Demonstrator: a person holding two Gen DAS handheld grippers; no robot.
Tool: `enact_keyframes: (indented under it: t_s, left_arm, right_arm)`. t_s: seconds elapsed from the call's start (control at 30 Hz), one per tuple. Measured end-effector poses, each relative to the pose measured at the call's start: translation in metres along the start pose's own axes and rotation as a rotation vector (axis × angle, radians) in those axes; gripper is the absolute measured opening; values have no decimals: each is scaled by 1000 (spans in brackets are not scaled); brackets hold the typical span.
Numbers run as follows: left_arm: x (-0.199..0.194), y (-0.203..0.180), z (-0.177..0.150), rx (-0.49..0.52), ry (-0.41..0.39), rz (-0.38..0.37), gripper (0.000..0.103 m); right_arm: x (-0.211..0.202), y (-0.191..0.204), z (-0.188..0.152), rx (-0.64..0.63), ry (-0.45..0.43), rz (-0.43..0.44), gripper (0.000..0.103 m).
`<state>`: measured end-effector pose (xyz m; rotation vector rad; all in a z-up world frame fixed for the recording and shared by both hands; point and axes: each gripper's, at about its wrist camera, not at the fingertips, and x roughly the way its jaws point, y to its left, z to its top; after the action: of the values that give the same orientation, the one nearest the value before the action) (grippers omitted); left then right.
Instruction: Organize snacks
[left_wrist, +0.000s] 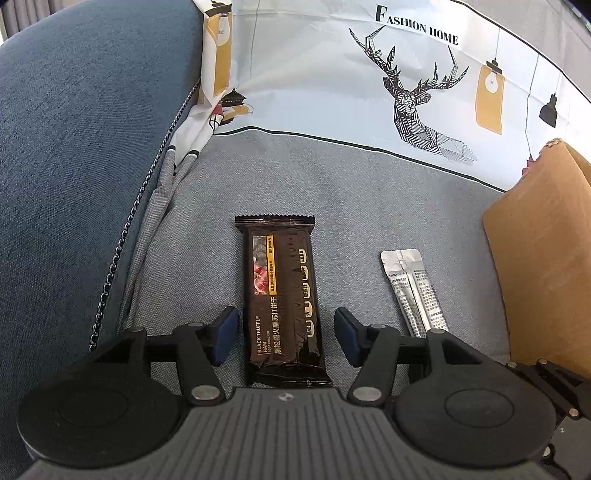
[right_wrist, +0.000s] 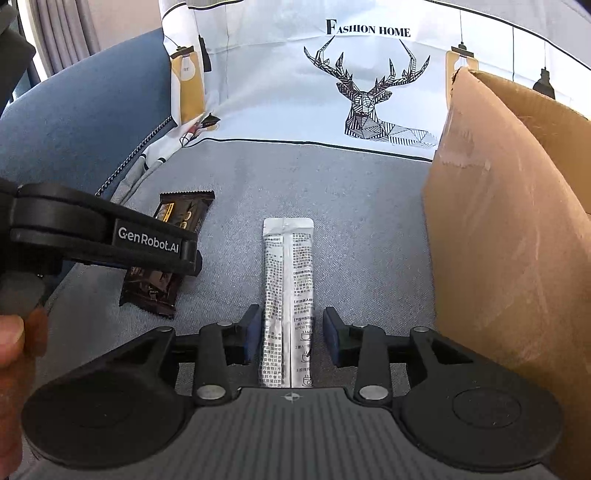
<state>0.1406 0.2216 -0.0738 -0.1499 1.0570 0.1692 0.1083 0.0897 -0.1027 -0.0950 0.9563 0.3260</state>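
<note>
Downward both grippers tilt over the grey sofa seat (left_wrist: 295, 177); the left gripper (left_wrist: 287, 334) holds its jaws open astride one dark cracker packet (left_wrist: 282, 299); the right gripper (right_wrist: 290, 334), jaws open, straddles one silver sachet (right_wrist: 288, 295); one cardboard box (right_wrist: 509, 229) stands alongside.

We see both views bright, even daylight, soft. Strongest light upper left by curtain (right_wrist: 62, 33). Faint shadows under dark snack wrapper (left_wrist: 282, 302); glare streaks on its foil. Silver sachet (right_wrist: 288, 295) shines, print still legible. Heavy fisheye bending at edges, corners dark. Near hand (right_wrist: 14, 343) at left edge blurred.
</note>
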Motion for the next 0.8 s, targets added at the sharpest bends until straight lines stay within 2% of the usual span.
enact_keyframes:
  t_s: [0.57,0.63,0.67,0.7,0.8]
  left_arm:
    - [0,-3,-1,24,5,1,63]
    - [1,-5,-1,39,4,8,57]
    - [1,-6,-1,48,3,17,48]
    - [1,-7,-1,57,0,25,44]
    - [0,-6,-1,51,-4,18,44]
  right_arm:
    - [-6,-1,4,-14,-35,9,28]
    - [-3,-1,3,-16,-16,10,28]
    - [-1,-1,3,-20,2,13,29]
    - [0,-1,2,-23,7,14,32]
    - [0,1,3,-28,6,7,33]
